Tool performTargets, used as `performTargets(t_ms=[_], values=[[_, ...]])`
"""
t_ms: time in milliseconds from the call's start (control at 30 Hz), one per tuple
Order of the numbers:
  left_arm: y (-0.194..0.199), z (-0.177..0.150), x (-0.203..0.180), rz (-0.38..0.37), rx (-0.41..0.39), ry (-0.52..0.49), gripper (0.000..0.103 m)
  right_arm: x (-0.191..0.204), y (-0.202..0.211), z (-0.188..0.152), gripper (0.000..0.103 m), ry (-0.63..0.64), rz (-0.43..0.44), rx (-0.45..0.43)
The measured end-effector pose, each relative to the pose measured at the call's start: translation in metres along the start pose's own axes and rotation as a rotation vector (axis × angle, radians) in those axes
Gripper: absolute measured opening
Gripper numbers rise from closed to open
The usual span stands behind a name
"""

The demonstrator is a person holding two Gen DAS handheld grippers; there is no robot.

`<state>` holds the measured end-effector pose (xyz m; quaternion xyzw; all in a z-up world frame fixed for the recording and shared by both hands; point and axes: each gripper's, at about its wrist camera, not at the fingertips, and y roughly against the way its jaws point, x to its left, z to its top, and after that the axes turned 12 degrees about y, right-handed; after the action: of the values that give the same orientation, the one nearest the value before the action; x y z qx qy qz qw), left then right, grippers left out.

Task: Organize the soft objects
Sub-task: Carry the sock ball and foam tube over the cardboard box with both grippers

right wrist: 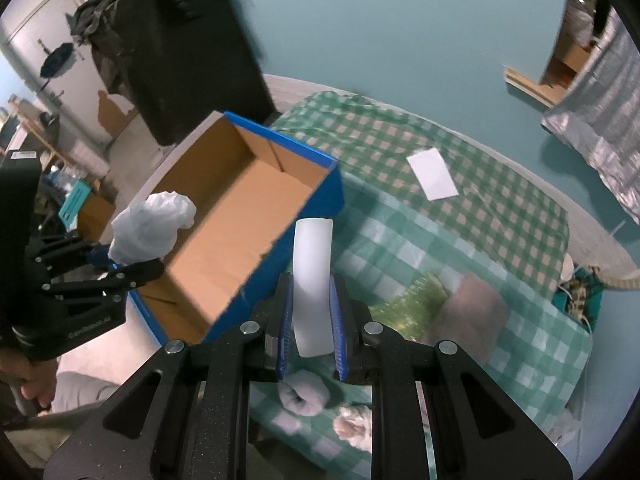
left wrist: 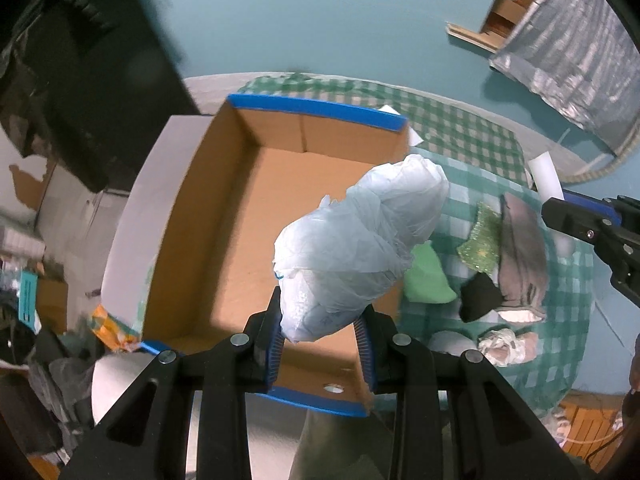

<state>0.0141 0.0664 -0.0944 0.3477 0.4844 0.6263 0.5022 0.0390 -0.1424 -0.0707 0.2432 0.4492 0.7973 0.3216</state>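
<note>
Left gripper (left wrist: 320, 332) pinching a crumpled plastic bag (left wrist: 360, 240) over the empty cardboard box (left wrist: 256, 208), right gripper (right wrist: 311, 312) clamping a white foam strip (right wrist: 312, 272) beside it, both seemingly poised for boxing.

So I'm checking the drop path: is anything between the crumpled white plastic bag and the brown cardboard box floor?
Nothing: the left wrist view shows the bag hanging over the box's bare floor.

Our left claw (left wrist: 320, 332) clamps a crumpled plastic bag (left wrist: 360, 240) above the open cardboard box (left wrist: 224, 248). Beside the box, on the checked cloth (left wrist: 460, 128), we see a green pouch (left wrist: 426, 276), glittery sponge (left wrist: 480, 244) and grey cloth (left wrist: 520, 248).
</note>
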Motion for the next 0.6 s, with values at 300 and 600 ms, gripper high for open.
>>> performTargets(t_ms=[300, 600], values=[[-0.005, 0.005, 0.035, 0.033, 0.002, 0.066, 0.032, 0.034, -0.03, 0.031, 0.017, 0.065, 0.05, 0.024], [-0.02, 0.007, 0.071, 0.056, 0.032, 0.12, 0.032, 0.071, -0.061, 0.056, 0.017, 0.12, 0.095, 0.06]])
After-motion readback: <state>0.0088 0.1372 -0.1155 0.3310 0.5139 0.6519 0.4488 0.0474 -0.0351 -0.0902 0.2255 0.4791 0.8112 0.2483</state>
